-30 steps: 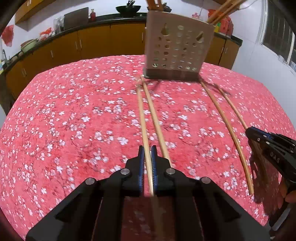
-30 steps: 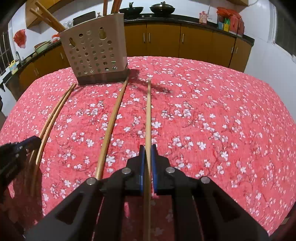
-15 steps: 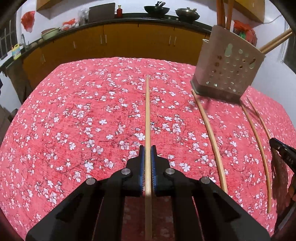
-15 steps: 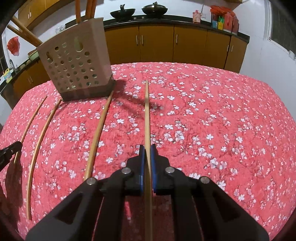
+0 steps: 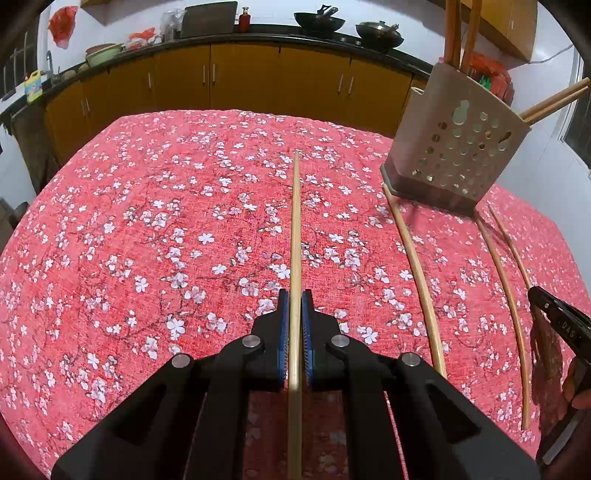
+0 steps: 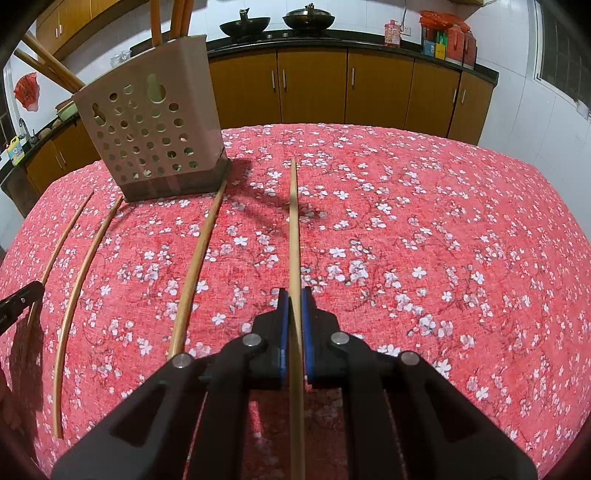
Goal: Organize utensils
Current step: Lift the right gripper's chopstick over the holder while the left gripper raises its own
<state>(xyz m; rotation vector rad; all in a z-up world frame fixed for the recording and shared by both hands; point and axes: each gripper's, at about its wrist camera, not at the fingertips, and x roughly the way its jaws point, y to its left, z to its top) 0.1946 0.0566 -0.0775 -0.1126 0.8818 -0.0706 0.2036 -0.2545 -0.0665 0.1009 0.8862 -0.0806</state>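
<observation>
Over the red flowered table point(image 5: 110, 258), we hold one chopstick in each gripper.
Left gripper point(image 5: 294, 306) clamps a chopstick point(image 5: 295, 229); right gripper point(image 6: 293, 306) clamps another chopstick point(image 6: 293, 229); three chopsticks point(image 6: 195, 266) lie before the holder point(image 6: 151, 136).

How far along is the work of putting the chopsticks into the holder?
Done: several stored chopsticks already stand in the perforated holder.
In hand: the left gripper is shut on a first chopstick, and the right gripper on a second chopstick.
Left: these two, plus two loose chopsticks lying on the floral cloth, are not yet in the holder.
</observation>
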